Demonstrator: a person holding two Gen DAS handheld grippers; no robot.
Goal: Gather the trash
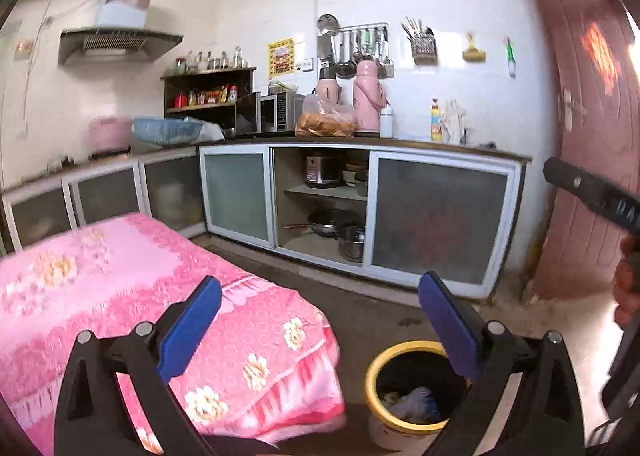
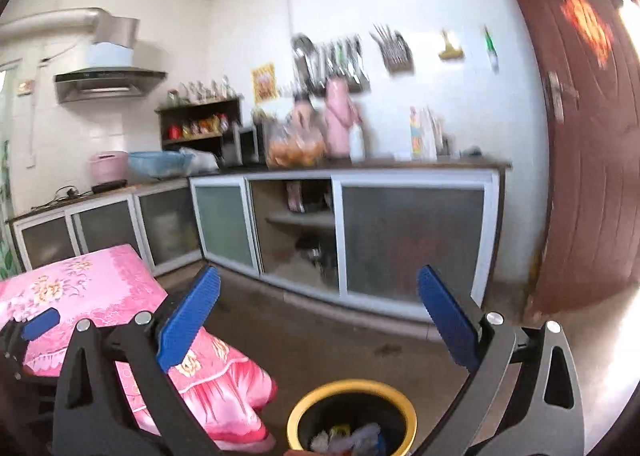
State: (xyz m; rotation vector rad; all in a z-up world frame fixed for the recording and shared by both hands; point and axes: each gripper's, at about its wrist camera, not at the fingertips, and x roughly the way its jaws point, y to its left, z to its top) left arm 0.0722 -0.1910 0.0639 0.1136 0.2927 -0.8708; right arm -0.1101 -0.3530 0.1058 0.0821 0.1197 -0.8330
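A yellow-rimmed trash bin (image 1: 374,372) stands on the floor beside a table with a pink floral cloth (image 1: 120,288); crumpled trash (image 1: 416,404) lies inside it. It also shows in the right wrist view (image 2: 304,412), with trash (image 2: 352,438) inside. My left gripper (image 1: 320,320) is open and empty, held above the table's corner and the bin. My right gripper (image 2: 320,316) is open and empty above the bin. Part of the right gripper (image 1: 588,192) shows at the left wrist view's right edge; a left fingertip (image 2: 40,324) shows over the table.
Kitchen counter with glass-door cabinets (image 1: 436,216) runs along the far wall, one bay open with pots (image 1: 336,228). Thermoses (image 1: 366,100), a bread bag (image 1: 324,122) and a microwave (image 1: 276,112) sit on top. A brown door (image 1: 584,136) stands at right. Concrete floor (image 1: 380,320).
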